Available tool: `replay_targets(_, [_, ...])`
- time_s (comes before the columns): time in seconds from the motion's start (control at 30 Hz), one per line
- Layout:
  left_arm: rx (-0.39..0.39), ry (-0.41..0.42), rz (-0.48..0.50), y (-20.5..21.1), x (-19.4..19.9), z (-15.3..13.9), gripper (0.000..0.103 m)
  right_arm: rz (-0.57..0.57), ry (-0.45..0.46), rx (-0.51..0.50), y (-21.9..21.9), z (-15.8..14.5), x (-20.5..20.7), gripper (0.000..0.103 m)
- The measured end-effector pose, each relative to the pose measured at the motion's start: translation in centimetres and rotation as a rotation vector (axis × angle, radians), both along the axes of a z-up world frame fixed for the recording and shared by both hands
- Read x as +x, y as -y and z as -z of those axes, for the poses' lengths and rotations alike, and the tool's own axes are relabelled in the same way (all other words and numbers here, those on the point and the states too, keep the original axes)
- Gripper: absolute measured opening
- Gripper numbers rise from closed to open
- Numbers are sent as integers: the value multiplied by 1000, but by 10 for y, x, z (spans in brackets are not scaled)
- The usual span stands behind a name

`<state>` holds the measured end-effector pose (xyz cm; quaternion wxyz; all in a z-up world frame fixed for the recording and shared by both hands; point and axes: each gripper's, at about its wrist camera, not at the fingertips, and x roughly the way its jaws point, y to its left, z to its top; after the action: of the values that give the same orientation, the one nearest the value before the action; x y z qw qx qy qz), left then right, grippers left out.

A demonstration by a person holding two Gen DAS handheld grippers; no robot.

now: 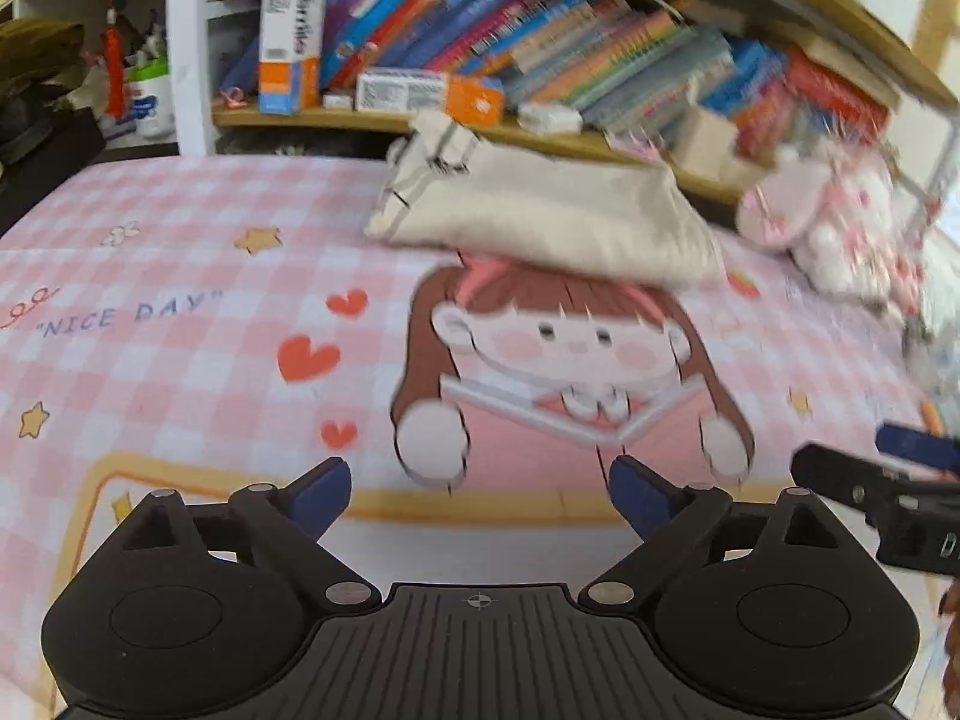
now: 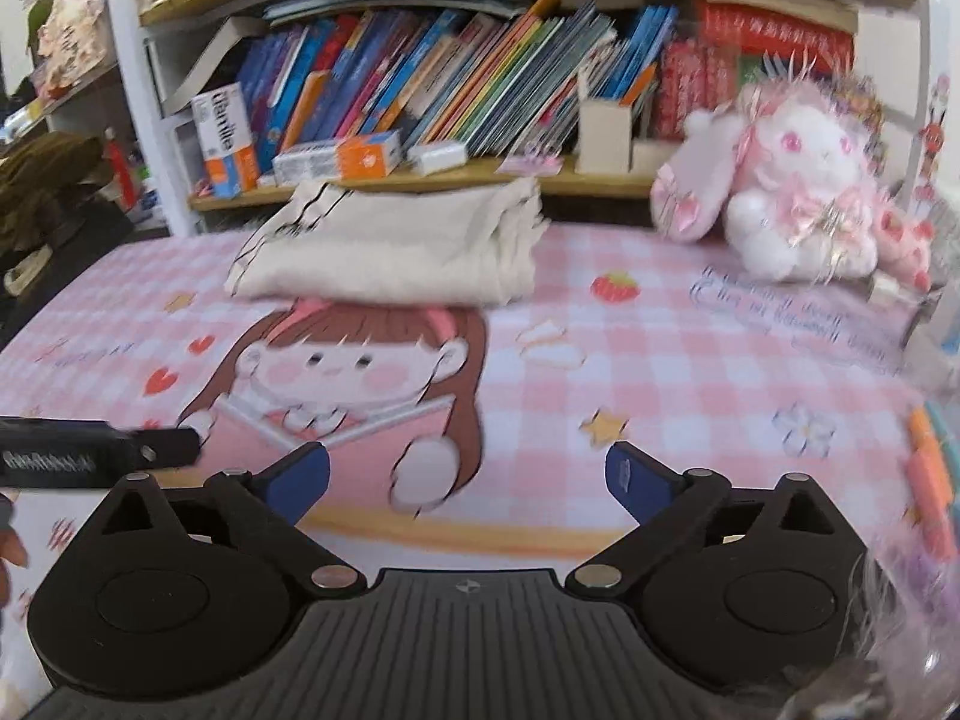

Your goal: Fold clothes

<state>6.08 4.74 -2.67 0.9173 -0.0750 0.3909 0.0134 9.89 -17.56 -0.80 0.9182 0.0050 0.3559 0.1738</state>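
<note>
Cream cloth (image 2: 390,252) lies folded into a thick rectangular bundle at the far edge of your pink checked mat (image 2: 690,360), just above the cartoon girl's head and in front of the bookshelf (image 2: 450,174). Its layers show stacked along the right side, thin dark lines mark the left end, and the top is mildly creased. Your left gripper (image 1: 480,495) and right gripper (image 2: 468,480) both hang well short of it, jaws spread wide with nothing between them. A white plush rabbit (image 2: 792,186) sits to the bundle's right.
</note>
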Motion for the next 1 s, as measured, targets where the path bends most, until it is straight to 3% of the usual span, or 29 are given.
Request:
replay_targets(0.17, [27, 6, -1, 9, -15, 2, 95, 20, -32, -13, 3, 5, -7, 100])
replay_targets(0.47, [4, 34, -15, 14, -27, -3, 95, 2, -23, -26, 1, 1, -18, 100])
replay_targets(0.7, [-51, 2, -46, 10, -33, -4, 95, -7, -24, -29, 2, 0, -29, 100])
replay_targets(1.0, [-32, 24, -43, 13, -37, -11, 95, 26, -19, -39, 5, -3, -32, 100])
